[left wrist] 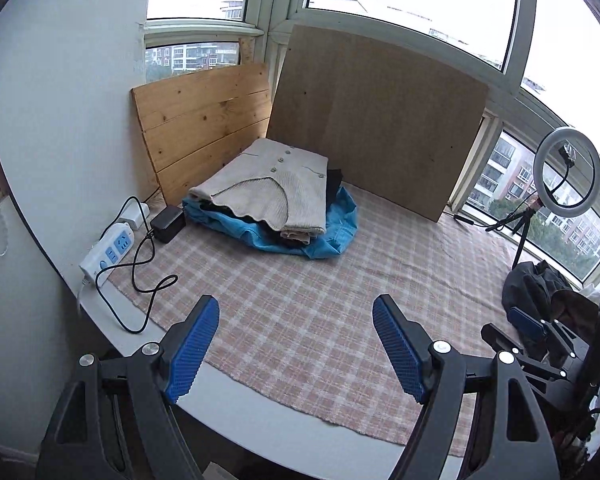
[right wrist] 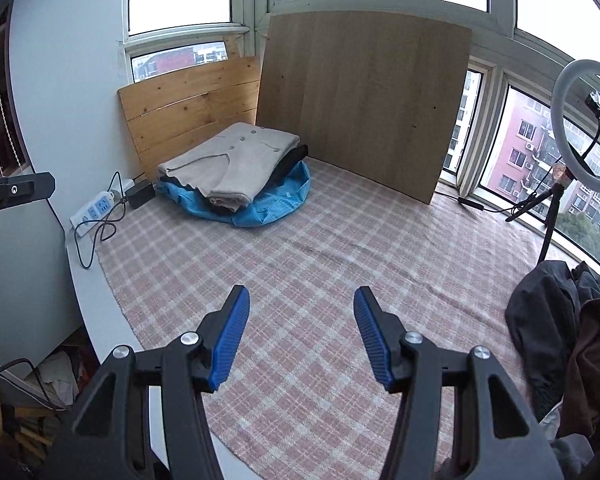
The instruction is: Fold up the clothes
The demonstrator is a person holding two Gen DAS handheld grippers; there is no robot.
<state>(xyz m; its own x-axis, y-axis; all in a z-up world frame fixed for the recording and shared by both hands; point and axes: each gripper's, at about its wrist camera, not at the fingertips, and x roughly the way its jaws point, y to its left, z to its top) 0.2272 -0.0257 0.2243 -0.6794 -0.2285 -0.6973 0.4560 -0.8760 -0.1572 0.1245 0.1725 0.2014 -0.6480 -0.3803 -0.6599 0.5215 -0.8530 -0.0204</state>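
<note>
A stack of folded clothes sits at the far left of the checked cloth (left wrist: 300, 312) (right wrist: 320, 264). A beige knit cardigan (left wrist: 276, 188) (right wrist: 240, 164) with buttons lies on top, over dark pieces and a blue garment (left wrist: 336, 232) (right wrist: 276, 204). A heap of unfolded dark clothes (left wrist: 540, 288) (right wrist: 556, 320) lies at the right edge. My left gripper (left wrist: 296, 312) hovers open above the near part of the cloth, holding nothing. My right gripper (right wrist: 302, 304) is open too, empty, over the cloth's middle; its blue pad shows in the left wrist view (left wrist: 526, 320).
Two wooden boards (left wrist: 376, 120) (right wrist: 364, 92) lean against the windows behind the stack. A white power strip (left wrist: 108, 252) (right wrist: 94, 210), black adapter (left wrist: 168, 222) and cables lie at the left. A ring light on a tripod (left wrist: 566, 172) (right wrist: 580, 128) stands at the right.
</note>
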